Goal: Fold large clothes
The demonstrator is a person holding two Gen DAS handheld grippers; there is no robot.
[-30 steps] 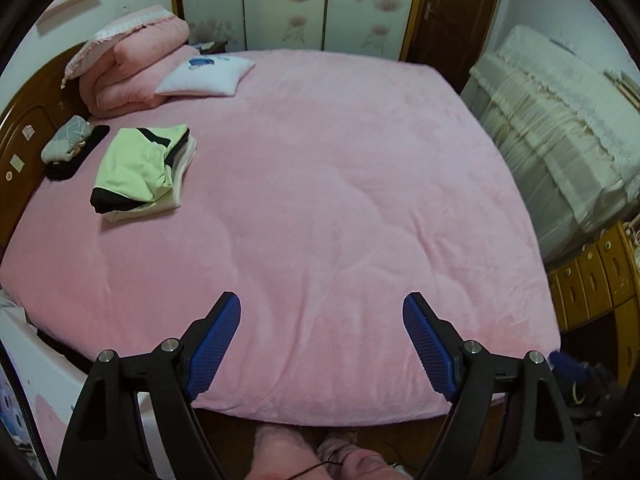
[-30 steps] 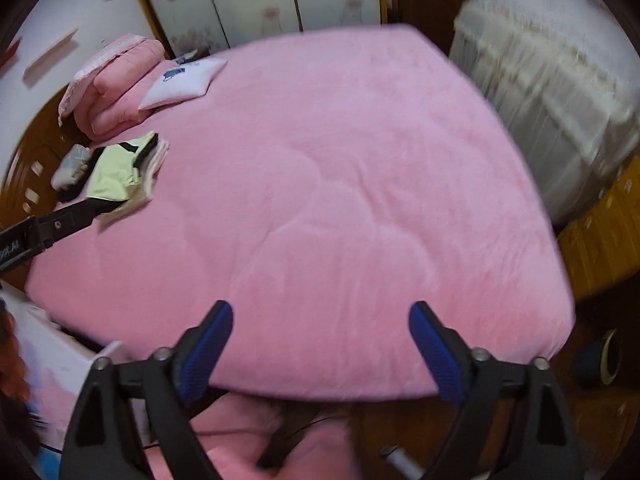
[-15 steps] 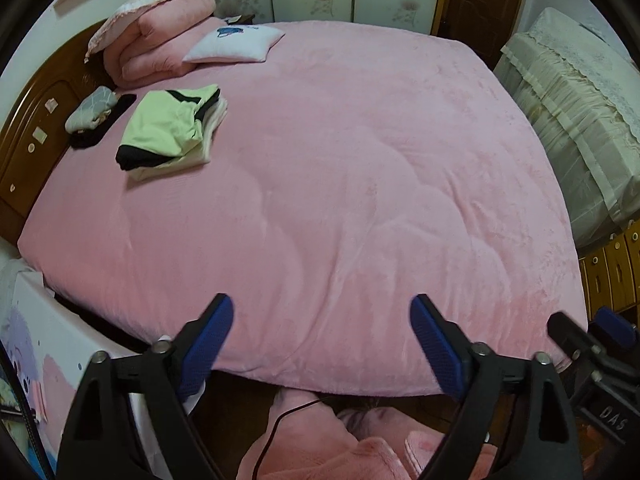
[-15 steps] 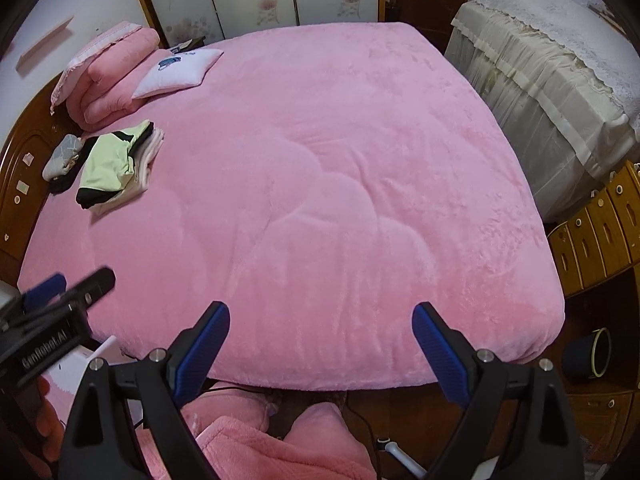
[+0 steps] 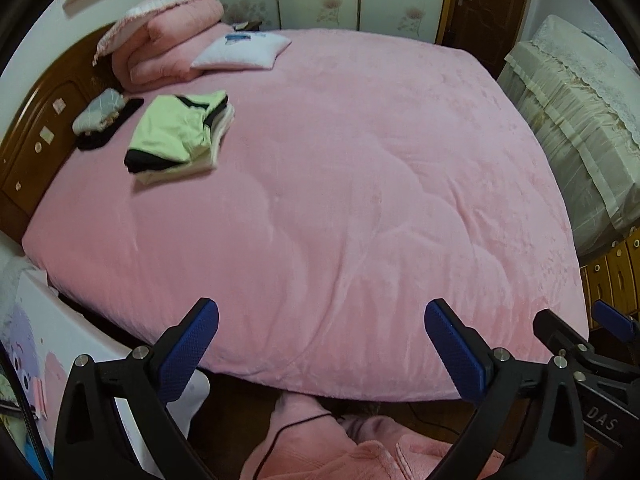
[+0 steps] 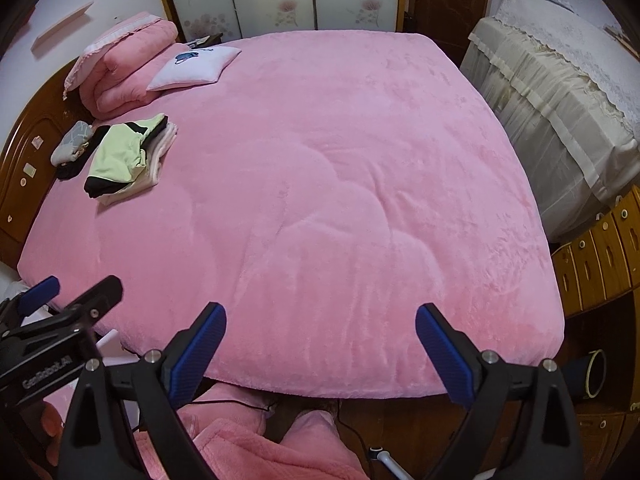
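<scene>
The left tongs [image 5: 320, 344] are opening wide, empty, having dropped toward the bed's [image 5: 360, 184] near edge; right tongs [image 6: 320, 344] gape empty. Folded stack [image 5: 180, 136] done; next garment pending.

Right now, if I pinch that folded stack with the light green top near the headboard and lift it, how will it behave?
The folded stack would likely be floppy: soft cloth layers, edges already sagging. Pinched at one edge, it may unfold or shed lower layers, since several separate pieces sit loosely stacked. It probably slides poorly on the plush pink blanket.
</scene>
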